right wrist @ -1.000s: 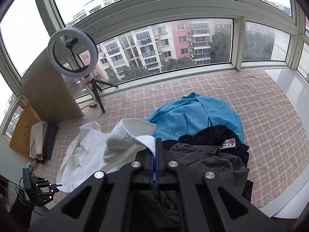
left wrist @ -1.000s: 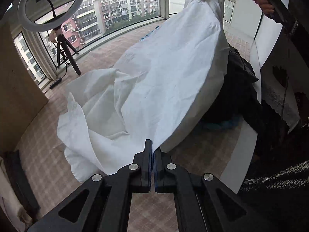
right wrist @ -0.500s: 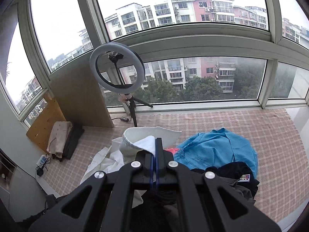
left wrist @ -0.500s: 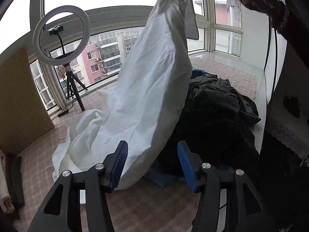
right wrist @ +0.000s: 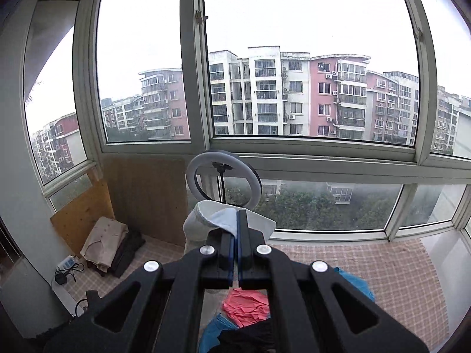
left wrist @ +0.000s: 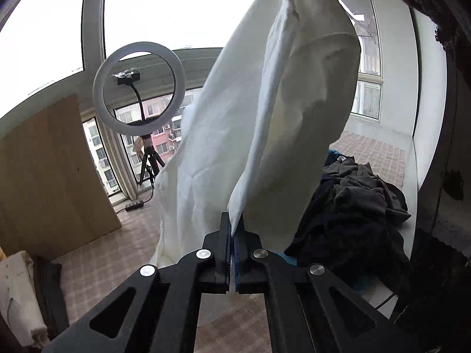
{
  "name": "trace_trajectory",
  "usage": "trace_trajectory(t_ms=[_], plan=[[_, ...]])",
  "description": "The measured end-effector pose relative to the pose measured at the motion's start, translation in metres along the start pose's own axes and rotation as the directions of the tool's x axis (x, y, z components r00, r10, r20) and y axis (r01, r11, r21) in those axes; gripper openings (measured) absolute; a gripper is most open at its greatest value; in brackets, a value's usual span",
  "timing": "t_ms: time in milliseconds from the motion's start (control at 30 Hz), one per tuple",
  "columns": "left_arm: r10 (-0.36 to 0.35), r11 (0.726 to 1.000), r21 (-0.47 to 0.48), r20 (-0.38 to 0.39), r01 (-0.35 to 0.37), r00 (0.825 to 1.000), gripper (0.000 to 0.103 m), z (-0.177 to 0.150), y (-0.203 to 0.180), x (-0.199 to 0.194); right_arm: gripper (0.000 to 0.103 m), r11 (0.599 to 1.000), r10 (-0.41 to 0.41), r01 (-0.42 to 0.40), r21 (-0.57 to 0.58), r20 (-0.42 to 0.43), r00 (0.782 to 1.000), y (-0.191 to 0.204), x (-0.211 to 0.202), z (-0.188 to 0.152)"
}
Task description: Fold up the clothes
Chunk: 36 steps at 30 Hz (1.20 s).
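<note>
White garment (left wrist: 265,117) hangs over checked mat (left wrist: 97,264) beside windows (right wrist: 309,73).

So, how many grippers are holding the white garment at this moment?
2. The left gripper is shut on the white garment at a lower edge; the right gripper is shut on its top.

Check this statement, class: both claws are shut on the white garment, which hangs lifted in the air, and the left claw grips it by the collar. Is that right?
Not quite. The left claw is shut on a lower edge of the white garment, as the left wrist view shows. The collar is in the right claw, seen in the right wrist view. The rest stands.
</note>
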State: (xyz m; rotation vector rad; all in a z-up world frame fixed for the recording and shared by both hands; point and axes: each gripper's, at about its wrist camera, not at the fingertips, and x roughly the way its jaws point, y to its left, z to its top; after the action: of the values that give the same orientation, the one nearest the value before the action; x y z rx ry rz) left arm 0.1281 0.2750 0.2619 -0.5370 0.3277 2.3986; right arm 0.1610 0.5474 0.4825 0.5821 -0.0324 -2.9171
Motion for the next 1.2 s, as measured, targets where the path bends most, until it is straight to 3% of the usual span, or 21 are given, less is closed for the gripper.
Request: trace_trajectory(t_ms=[100,167,200,233,367,433,500,567,633,733,900,967,1100,1200], plan=[[-0.044,0.998,0.036,0.042,0.042,0.998,0.001,0.030,0.039,-0.046,0.001,1.000,-0.016,0.017,-0.011,0.073,0.997,0.014,-0.038,0.007],[-0.071,0.995,0.072,0.024,0.069,0.997,0.003,0.046,0.059,-0.058,0.001,0.999,-0.035,0.037,-0.017,0.101,0.994,0.021,-0.057,0.006],[-0.062,0.994,0.087,0.010,0.061,0.998,0.009,0.051,0.065,-0.056,0.001,0.998,-0.059,0.061,-0.018,0.101,0.993,0.024,-0.062,0.001],[-0.039,0.994,0.097,-0.005,0.039,0.999,0.018,0.053,0.069,-0.048,0.001,0.996,-0.083,0.085,-0.019,0.101,0.991,0.026,-0.066,-0.004],[0.036,0.993,0.120,-0.153,-0.017,0.988,0.022,0.033,0.074,0.032,0.001,0.973,-0.231,0.231,0.011,-0.020,0.973,0.008,-0.036,-0.051],[0.062,0.994,0.103,-0.219,-0.040,0.974,0.017,0.015,0.075,0.064,0.001,0.952,-0.297,0.304,0.030,-0.142,0.944,-0.017,-0.002,-0.091],[-0.003,0.999,0.035,-0.244,0.012,0.970,0.014,-0.001,0.069,0.074,0.001,0.930,-0.341,0.364,0.037,-0.275,0.899,-0.047,0.032,-0.136],[-0.061,0.997,0.027,-0.238,0.069,0.969,0.014,-0.011,0.050,0.070,0.001,0.909,-0.364,0.414,0.048,-0.389,0.846,-0.079,0.059,-0.178],[-0.094,0.993,0.045,-0.235,0.108,0.967,0.017,-0.018,0.021,0.063,0.001,0.895,-0.361,0.440,0.072,-0.461,0.810,-0.109,0.076,-0.208],[-0.205,0.976,0.023,-0.254,0.218,0.945,0.029,-0.031,-0.027,0.056,0.001,0.880,-0.369,0.468,0.084,-0.499,0.784,-0.143,0.083,-0.226],[-0.295,0.952,-0.008,-0.289,0.306,0.911,0.032,-0.064,-0.101,0.051,0.001,0.894,-0.335,0.438,0.096,-0.506,0.795,-0.174,0.091,-0.223],[-0.278,0.956,0.006,-0.307,0.294,0.910,0.036,-0.076,-0.125,0.056,0.001,0.906,-0.321,0.416,0.081,-0.508,0.799,-0.176,0.099,-0.221],[-0.170,0.974,0.094,-0.307,0.207,0.937,0.036,-0.086,-0.162,0.071,0.001,0.928,-0.294,0.369,0.046,-0.519,0.803,-0.178,0.114,-0.221],[-0.051,0.985,0.143,-0.280,0.094,0.959,0.036,-0.088,-0.174,0.086,0.001,0.939,-0.266,0.340,0.048,-0.522,0.810,-0.180,0.121,-0.221]])
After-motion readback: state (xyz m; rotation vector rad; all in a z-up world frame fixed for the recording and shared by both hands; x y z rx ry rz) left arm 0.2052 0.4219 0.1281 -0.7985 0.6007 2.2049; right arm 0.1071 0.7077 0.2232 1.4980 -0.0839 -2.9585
